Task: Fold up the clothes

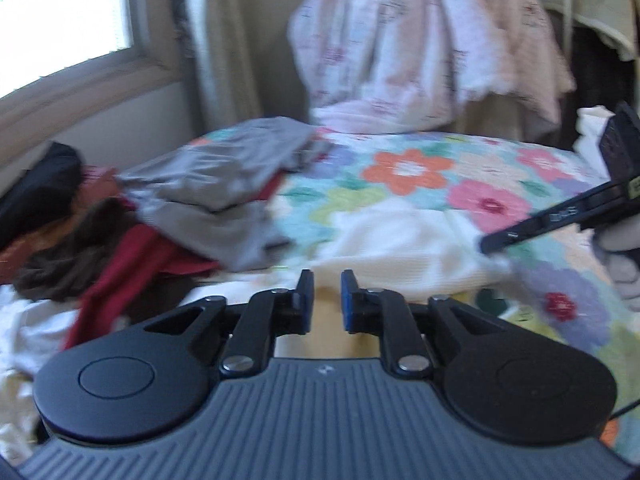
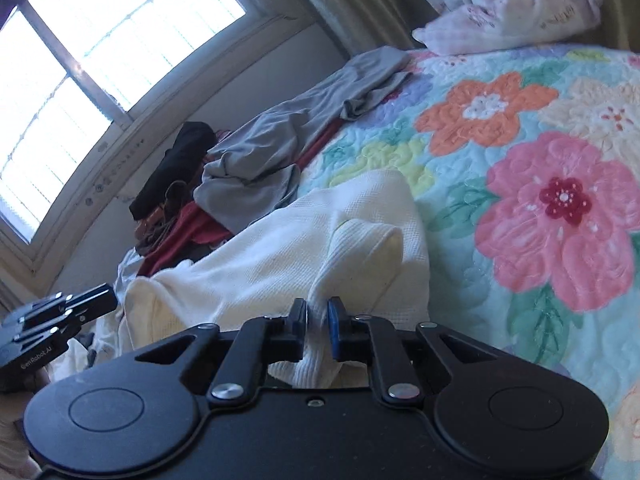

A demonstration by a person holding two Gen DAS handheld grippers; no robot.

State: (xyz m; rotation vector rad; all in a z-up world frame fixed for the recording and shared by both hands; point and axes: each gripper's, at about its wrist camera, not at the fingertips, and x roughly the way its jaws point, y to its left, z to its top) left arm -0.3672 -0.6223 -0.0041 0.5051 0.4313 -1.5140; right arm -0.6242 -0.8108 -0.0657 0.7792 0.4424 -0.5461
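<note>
Right hand-held gripper (image 2: pixel 318 314) pinches the white garment (image 2: pixel 280 252) on the flowered bed (image 2: pixel 520 160); left hand-held gripper (image 1: pixel 327 286) stands slightly spread, holding nothing.

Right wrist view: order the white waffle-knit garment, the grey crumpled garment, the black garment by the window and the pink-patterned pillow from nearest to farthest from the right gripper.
1. White waffle-knit garment: pinched in the right gripper.
2. Grey crumpled garment: beyond it, left of centre.
3. Black garment: further left, under the window.
4. Pink-patterned pillow: far end, upper right.
</note>
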